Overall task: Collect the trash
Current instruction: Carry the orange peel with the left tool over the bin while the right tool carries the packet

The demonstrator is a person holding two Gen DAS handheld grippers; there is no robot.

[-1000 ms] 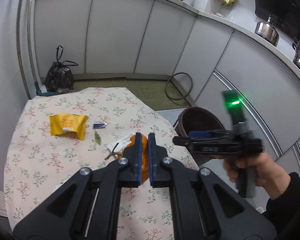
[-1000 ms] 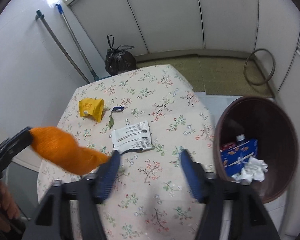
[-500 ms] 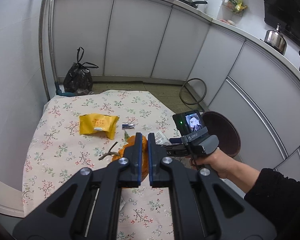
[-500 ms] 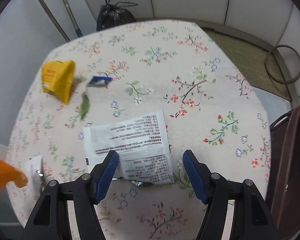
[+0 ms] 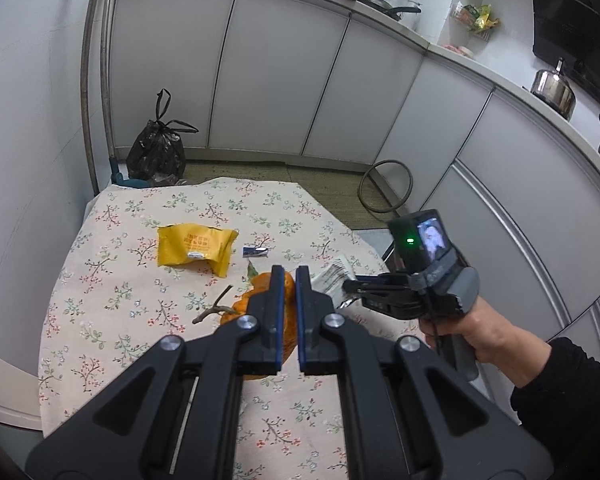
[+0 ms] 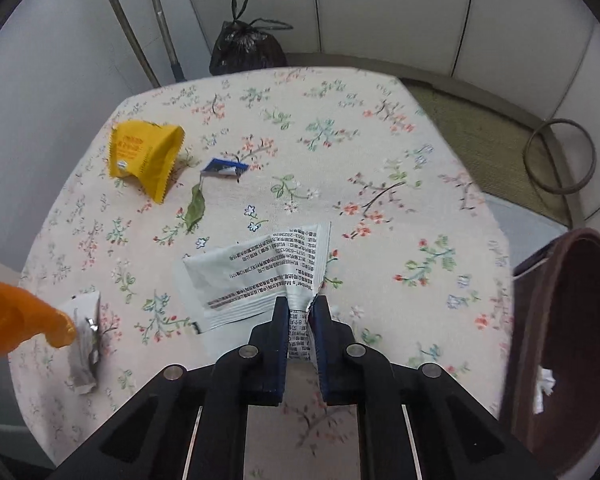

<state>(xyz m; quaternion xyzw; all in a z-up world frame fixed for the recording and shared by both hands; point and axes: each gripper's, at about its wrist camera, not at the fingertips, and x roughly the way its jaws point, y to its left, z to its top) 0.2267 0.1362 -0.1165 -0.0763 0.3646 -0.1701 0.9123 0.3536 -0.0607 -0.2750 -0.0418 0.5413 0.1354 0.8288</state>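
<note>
The left fingers hide most of the orange peel.

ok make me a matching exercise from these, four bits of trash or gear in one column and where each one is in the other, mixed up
Things:
1. white printed wrapper
2. orange peel
3. yellow packet
4. brown bin

Places:
A. lying free on the tablecloth
B. pinched in the right gripper
C. off the table's right edge
D. held in the left gripper

Pairs: 1-B, 2-D, 3-A, 4-C

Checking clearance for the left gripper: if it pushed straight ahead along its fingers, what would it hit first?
The left gripper already holds orange peel; beyond that, probably the floral tablecloth, though depth is unclear.
</note>
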